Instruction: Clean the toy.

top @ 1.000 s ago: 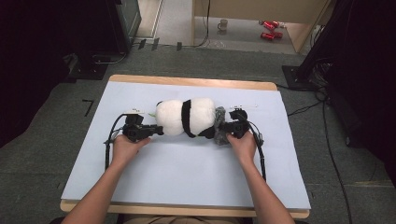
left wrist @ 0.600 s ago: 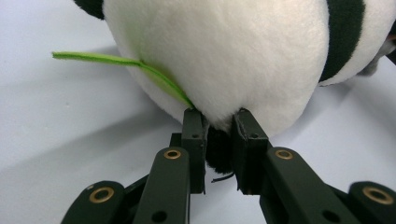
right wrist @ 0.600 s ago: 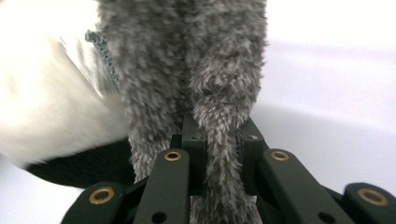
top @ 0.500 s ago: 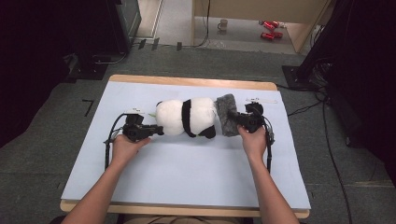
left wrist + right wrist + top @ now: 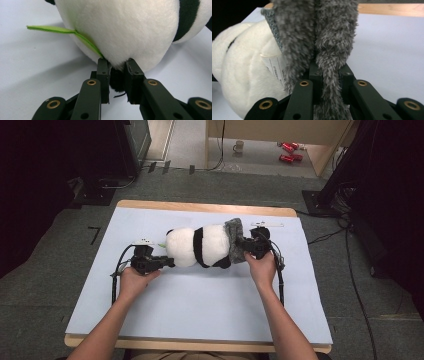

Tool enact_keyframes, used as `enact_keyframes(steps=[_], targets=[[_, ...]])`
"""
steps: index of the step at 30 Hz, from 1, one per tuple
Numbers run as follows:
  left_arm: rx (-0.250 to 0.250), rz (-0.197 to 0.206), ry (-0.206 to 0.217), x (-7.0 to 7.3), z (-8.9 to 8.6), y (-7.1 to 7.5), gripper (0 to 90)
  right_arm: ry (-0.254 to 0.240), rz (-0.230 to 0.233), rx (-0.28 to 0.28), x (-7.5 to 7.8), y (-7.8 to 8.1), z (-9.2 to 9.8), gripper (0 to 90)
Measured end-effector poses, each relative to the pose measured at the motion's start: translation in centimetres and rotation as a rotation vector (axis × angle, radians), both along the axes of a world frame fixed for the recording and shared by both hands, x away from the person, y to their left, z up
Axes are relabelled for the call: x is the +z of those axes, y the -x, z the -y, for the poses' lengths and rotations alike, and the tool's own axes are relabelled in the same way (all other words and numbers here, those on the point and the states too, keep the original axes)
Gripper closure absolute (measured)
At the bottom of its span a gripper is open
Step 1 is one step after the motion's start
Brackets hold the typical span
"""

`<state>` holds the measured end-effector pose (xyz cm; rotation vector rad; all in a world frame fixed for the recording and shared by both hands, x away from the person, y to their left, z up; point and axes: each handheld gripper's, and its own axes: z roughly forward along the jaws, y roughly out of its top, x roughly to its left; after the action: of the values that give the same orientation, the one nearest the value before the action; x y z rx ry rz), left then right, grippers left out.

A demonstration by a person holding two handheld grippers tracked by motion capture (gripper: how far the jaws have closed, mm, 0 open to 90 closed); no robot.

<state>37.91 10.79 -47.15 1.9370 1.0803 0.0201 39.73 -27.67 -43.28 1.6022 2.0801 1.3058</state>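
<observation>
One plush panda (image 5: 197,247), one grey fleecy cloth (image 5: 235,241) and two hand-held grippers are counted on the pale blue sheet (image 5: 200,305) of the wooden-edged table. The panda, soft, rounded, white with black bands and a green felt leaf (image 5: 62,31), is laid near the sheet's far edge, long axis parallel to that edge, cloth-covered end toward the right edge. The left gripper (image 5: 167,261) is clamped on a small dark plush tuft at the white end; the right gripper (image 5: 246,249) is clamped on the cloth.

Both forearms stretched forward, hands level. Left tongs (image 5: 167,261) point right, jaws nearly together, clamping something dark. Right tongs (image 5: 243,249) point left, jaws tight together, pinching grey fur. Palms down.
</observation>
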Motion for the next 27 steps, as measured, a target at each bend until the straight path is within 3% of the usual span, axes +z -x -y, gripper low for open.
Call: enact_keyframes(steps=[4, 6, 7, 8, 10, 16, 20, 23, 25, 26, 27], targets=[[0.001, 0.002, -0.003, -0.1, 0.0, 0.1, 76.5, 0.005, -0.035, 0.011, -0.7, -0.3, -0.1, 78.6], [-0.001, 0.0, -0.009, -0.1, 0.0, 0.1, 76.5, 0.053, -0.069, 0.017, -1.4, -0.4, -0.7, 78.9], [-0.001, 0.0, -0.009, -0.1, 0.0, 0.1, 76.5, 0.053, -0.069, 0.017, -1.4, -0.4, -0.7, 78.9], [-0.003, -0.002, -0.011, -0.1, 0.0, 0.0, 76.6, 0.092, -0.089, 0.025, -1.9, -0.4, -1.2, 79.1], [-0.003, -0.003, -0.011, -0.1, 0.0, 0.0, 76.5, 0.103, -0.095, 0.028, -2.1, -0.4, -1.4, 79.1], [0.0, -0.004, -0.003, -0.1, 0.0, -0.1, 76.4, 0.107, -0.144, 0.044, -3.3, -0.1, -1.4, 79.0], [-0.006, -0.006, -0.006, 0.0, -0.1, -0.1, 76.4, 0.098, -0.156, 0.053, -2.7, 0.0, -0.7, 78.7], [-0.011, -0.004, 0.001, 0.1, -0.1, -0.3, 76.5, 0.093, -0.141, 0.042, -2.0, 0.3, 0.0, 78.6], [-0.017, 0.008, 0.006, 0.2, -0.1, -0.4, 76.5, 0.071, -0.111, 0.022, -1.1, 0.7, 0.6, 78.6], [-0.024, 0.017, 0.006, 0.4, -0.1, -0.4, 76.5, 0.032, -0.065, 0.012, 0.3, 1.3, 1.4, 78.6], [-0.024, 0.017, 0.006, 0.4, -0.1, -0.4, 76.5, 0.032, -0.065, 0.012, 0.3, 1.3, 1.4, 78.6]])
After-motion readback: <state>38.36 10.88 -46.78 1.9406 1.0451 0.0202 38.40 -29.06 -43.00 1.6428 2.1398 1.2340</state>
